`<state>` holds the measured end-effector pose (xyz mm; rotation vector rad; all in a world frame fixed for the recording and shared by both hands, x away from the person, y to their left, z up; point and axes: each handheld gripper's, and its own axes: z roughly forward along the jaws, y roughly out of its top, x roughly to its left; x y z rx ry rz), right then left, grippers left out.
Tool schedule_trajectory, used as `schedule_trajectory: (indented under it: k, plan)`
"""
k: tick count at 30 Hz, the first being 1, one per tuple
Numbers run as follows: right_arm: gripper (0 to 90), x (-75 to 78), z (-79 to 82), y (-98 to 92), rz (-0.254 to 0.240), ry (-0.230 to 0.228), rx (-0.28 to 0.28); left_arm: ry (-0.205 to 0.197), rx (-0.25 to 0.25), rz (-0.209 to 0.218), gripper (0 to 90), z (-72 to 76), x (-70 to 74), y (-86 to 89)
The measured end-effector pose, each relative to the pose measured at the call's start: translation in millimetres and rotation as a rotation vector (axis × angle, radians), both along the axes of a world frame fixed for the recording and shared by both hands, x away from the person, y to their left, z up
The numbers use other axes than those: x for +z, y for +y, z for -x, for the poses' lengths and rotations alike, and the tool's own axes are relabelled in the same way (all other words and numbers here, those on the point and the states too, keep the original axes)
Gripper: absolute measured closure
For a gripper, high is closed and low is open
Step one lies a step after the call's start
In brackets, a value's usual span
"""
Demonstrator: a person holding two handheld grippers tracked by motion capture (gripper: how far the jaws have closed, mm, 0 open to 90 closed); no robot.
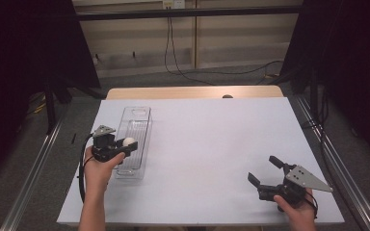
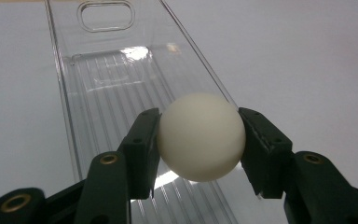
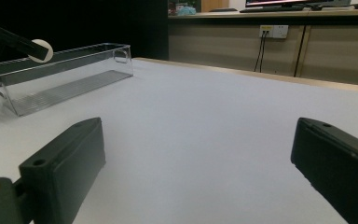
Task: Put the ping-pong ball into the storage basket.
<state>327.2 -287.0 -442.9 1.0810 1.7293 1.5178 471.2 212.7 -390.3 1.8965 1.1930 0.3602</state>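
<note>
White ball point(image 2: 200, 136) — smooth, matte (cream-tinged) — clamped by left gripper point(image 2: 199, 140)

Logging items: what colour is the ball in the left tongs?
Off-white ball, clearest in the left gripper view.

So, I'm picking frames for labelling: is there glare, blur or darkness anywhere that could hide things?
Left gripper view: bright glare patches on the clear ribbed plastic bin, while the round white ball stays sharp. Right gripper view: the near black jaws are soft, the room behind is dark. High view: even light on the white table, dark corners.
</note>
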Motion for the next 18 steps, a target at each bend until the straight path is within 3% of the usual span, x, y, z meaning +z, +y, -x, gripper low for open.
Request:
schedule_trajectory:
  k: [18]
  plan:
    - [2.4, 0.2, 0.3, 0.1, -0.002, 0.0, 0.0, -0.018, 0.023, -0.034, 50.6, -1.3, -4.0, 1.8]
